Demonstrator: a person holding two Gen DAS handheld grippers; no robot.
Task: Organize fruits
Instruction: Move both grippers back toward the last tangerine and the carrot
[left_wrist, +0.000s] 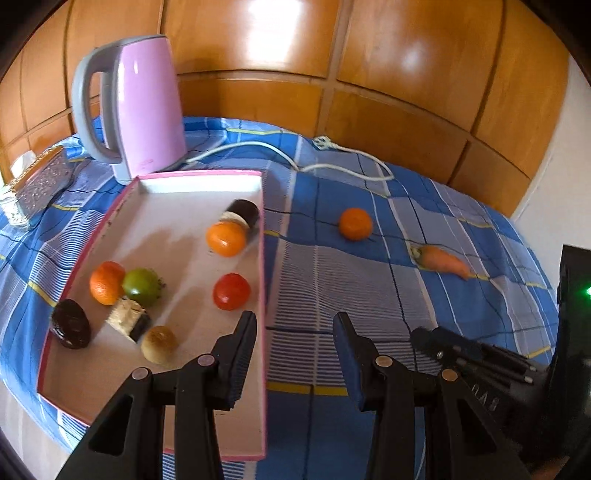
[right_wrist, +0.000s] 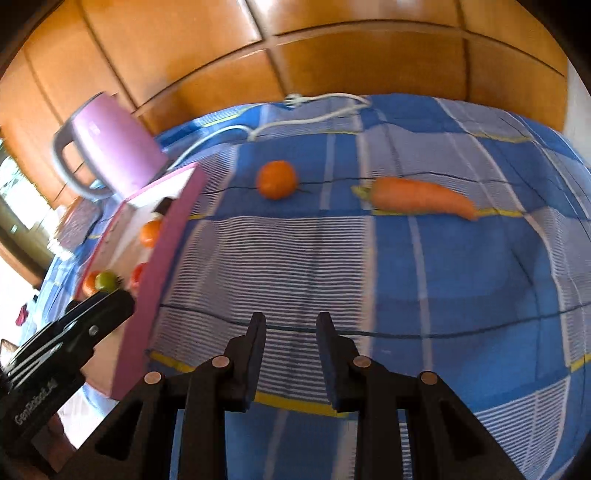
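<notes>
Black and empty, your left claw (left_wrist: 293, 321) hangs spread over the right wall of the pink-rimmed tray (left_wrist: 263, 280), one finger inside it and one outside above the blue checked cloth (left_wrist: 321, 280). Your right claw (right_wrist: 291, 321) hovers beside it with a narrower gap between its fingers, pinching nothing, low over the same cloth.

Just ahead of the left claw, inside the tray, sit a red tomato (left_wrist: 231, 291), an orange (left_wrist: 226, 238), and farther left a second orange (left_wrist: 105, 282) touching a green fruit (left_wrist: 142, 286), mixed among dark and pale pastries (left_wrist: 70, 328).

One loose orange (right_wrist: 277, 180) lies on the cloth well ahead of your right claw, with a carrot (right_wrist: 421, 199) to its right.

Risks from here: the loose orange is round and the cloth is rumpled, so a glancing finger is likely to send it rolling toward the white cord (left_wrist: 343, 168) or off the surface. A narrow opening may straddle it poorly; widen before closing. Your left claw, astride the wall, could catch the rim and tip or shove the tray, scattering its fruit. The pink kettle (left_wrist: 147, 107) stands just behind the tray. The right view is blurred, so depth is hard to judge.
</notes>
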